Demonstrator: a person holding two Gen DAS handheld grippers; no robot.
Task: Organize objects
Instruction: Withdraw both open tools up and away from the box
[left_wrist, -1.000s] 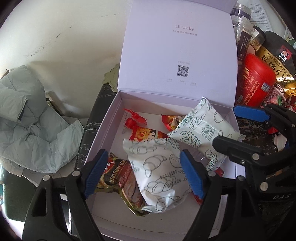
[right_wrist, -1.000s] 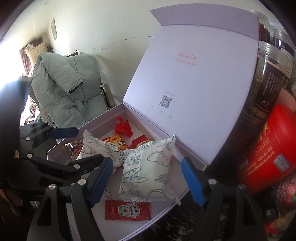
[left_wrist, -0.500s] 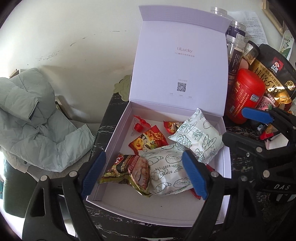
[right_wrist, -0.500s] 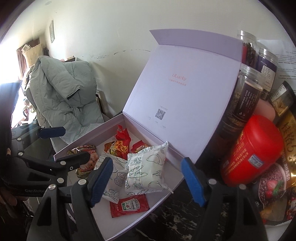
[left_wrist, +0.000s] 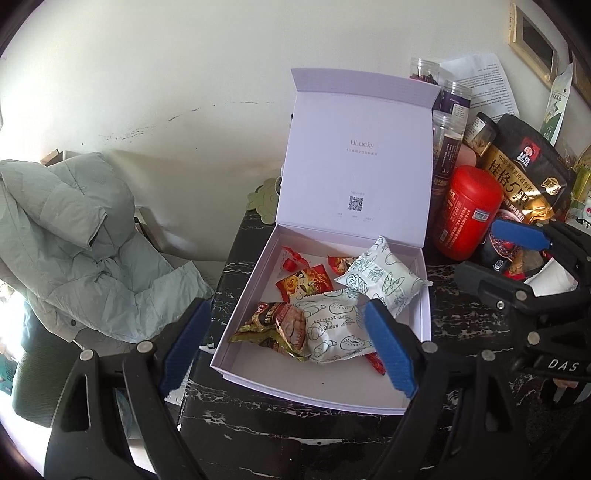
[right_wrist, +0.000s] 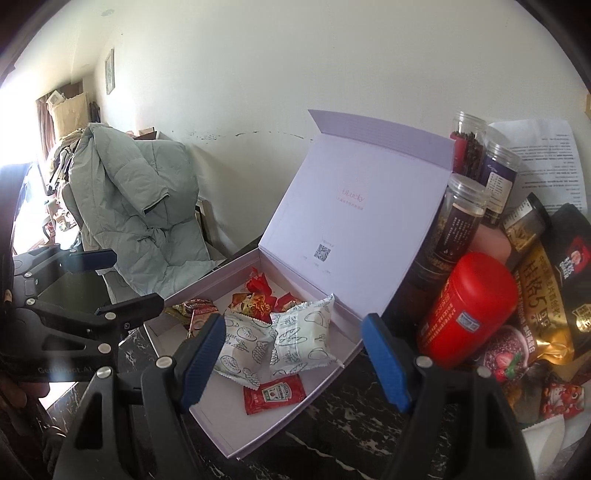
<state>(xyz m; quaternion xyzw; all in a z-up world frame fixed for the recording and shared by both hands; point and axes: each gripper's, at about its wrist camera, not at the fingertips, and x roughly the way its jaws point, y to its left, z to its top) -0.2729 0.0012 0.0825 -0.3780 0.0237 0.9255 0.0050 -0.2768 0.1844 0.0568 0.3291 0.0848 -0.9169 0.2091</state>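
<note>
1. My left tool (left_wrist: 286, 341) hangs above the lilac box (left_wrist: 236, 325), blue pads apart, gripping nothing.
2. My right tool (right_wrist: 295, 356) likewise stands apart, empty.
3. Snack packets (left_wrist: 332, 328) lie inside the box on the dark desk (left_wrist: 295, 424).

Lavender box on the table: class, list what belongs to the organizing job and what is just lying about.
Job: lavender box, two white bread packets, ketchup sachet, red snack packets, both open grippers.

Lying about: red canister, clear jars, oat bag, green jacket.
</note>
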